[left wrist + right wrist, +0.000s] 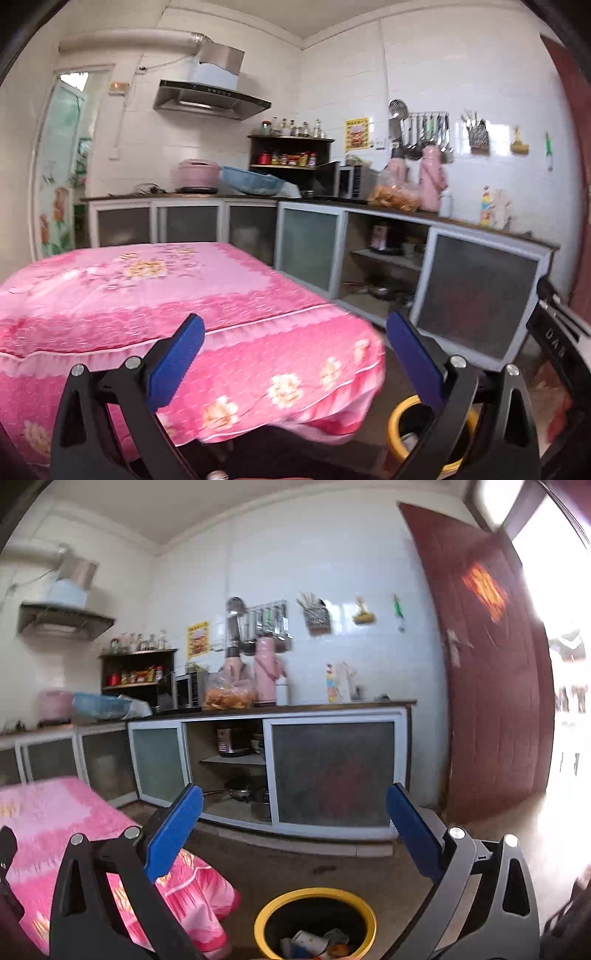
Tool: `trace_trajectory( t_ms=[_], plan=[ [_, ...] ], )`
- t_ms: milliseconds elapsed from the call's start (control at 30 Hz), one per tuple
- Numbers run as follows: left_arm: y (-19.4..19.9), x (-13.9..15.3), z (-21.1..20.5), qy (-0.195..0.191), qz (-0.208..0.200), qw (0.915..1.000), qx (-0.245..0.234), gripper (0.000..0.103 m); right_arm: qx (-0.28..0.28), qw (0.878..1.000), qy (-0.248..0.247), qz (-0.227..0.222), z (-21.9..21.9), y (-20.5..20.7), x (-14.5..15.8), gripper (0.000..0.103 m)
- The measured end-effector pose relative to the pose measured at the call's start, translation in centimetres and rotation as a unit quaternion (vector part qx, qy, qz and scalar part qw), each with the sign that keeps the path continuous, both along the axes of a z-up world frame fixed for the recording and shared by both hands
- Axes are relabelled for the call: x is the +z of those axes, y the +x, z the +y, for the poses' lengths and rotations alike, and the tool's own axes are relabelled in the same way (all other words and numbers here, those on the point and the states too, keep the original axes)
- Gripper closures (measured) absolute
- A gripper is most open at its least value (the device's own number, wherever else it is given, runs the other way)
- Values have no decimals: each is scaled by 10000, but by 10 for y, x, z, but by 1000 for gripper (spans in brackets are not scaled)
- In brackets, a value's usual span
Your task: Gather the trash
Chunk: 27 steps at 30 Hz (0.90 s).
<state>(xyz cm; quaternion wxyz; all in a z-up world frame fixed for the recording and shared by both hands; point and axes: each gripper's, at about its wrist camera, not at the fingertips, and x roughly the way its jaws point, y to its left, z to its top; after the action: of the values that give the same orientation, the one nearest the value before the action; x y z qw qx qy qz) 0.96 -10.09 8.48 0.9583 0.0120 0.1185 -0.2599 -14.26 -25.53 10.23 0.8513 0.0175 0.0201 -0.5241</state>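
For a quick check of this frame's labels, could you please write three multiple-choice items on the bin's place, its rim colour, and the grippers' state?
1. Where is the trash bin?
A. on the counter
B. on the floor beside the pink-covered table
C. inside a cabinet

2. What colour is the bin's rim?
A. yellow
B. green
C. white

3. How are the left gripper and right gripper?
A. both open, empty
B. both shut
C. right holds trash

Answers:
1 B, it stands on the floor at the table's corner.
2 A, the rim is yellow.
3 A, fingers are spread, nothing is between them.
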Motion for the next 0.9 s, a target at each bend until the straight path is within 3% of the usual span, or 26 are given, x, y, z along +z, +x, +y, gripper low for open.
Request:
trace_trajectory(
  t_ms=[233, 467, 600, 800, 900],
  plan=[
    [7, -37, -1, 210, 665, 9975, 67, 8, 132, 9990, 298, 293, -3, 3, -24, 8],
    [7, -47, -1, 362, 649, 9969, 246, 8, 635, 9940, 328, 833, 6, 25, -42, 8],
    [15, -52, 2, 306, 869, 9954, 279, 8, 730, 9946, 215, 712, 9, 31, -34, 8],
    [17, -56, -3, 404, 989, 9938, 306, 8, 668, 9972, 326, -51, 4, 25, -12, 8],
    [15, -57, -11, 542, 957, 9938, 171, 8, 884, 9956, 313, 92, 8, 24, -20, 8]
  ],
)
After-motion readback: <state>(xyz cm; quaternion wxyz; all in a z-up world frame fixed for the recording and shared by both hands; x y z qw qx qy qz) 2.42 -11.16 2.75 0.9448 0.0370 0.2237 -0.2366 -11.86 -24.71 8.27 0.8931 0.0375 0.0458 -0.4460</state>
